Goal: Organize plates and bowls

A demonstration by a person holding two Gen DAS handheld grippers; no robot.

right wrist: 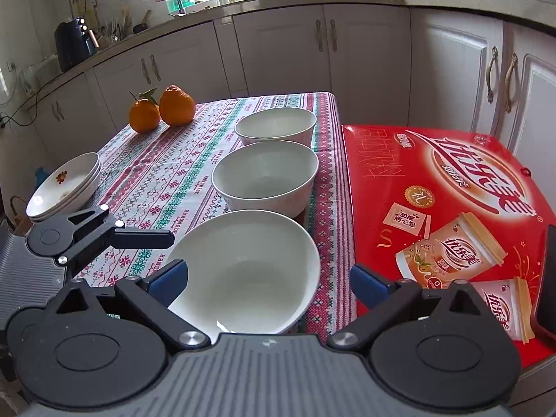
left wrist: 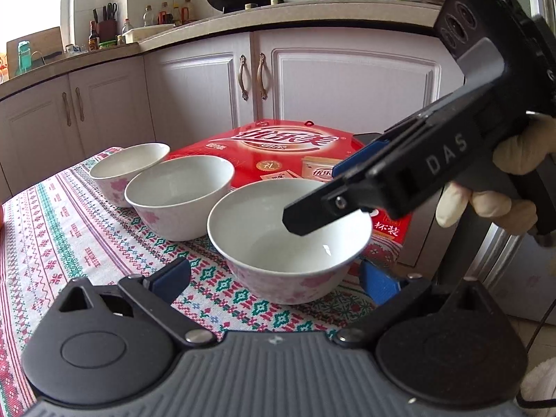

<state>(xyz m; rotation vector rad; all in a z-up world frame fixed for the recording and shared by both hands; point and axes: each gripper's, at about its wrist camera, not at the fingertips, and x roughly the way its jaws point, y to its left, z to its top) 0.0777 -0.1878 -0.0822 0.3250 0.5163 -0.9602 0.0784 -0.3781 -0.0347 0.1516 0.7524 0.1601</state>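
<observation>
"DAS" is printed in pale letters on the black plastic body of the right gripper (left wrist: 305, 222). "优乐美" is written in large white characters on the flat red cardboard gift box (right wrist: 434, 180), and possibly "原味" on its pictured cups.

You see white bowls (left wrist: 290, 239) with pink blossoms, red-green-white patterned tablecloth (left wrist: 62, 215), red box (right wrist: 444, 187), two orange fruits (right wrist: 161, 109), blue finger pads (right wrist: 170, 279).

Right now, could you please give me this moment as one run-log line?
left gripper: open, astride nearest white flower-patterned bowl | right gripper: open over same bowl | three bowls in row | stacked plates untouched
</observation>
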